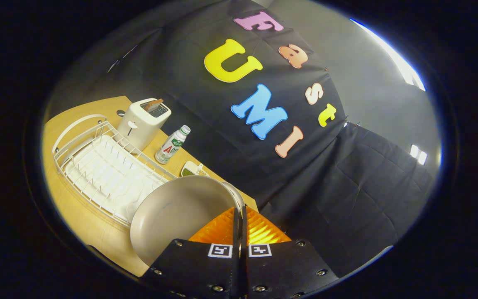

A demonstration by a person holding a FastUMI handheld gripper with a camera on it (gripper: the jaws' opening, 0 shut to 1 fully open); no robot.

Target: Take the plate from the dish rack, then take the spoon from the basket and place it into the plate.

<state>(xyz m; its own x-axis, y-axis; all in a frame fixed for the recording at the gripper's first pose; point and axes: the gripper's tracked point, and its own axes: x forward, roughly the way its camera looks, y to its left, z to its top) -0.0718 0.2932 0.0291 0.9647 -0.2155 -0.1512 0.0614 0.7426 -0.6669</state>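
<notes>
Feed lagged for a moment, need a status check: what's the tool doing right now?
Tool: closed on the rim of the plate, both fingers pinching it, plate lifted clear of the dish rack.

So the surface here is a light wooden table [85, 224], seen tilted. Sitting right on it is a white wire dish rack [106, 170] with a white drip tray inside. Just behind the rack there's a white toaster [141, 122] with something brown poking out of its slot. Next to the toaster stands 1 small bottle [171, 145] with a white cap and a green and red label. A little further along the table edge is a small white dish [191, 169] holding something greenish.
</notes>
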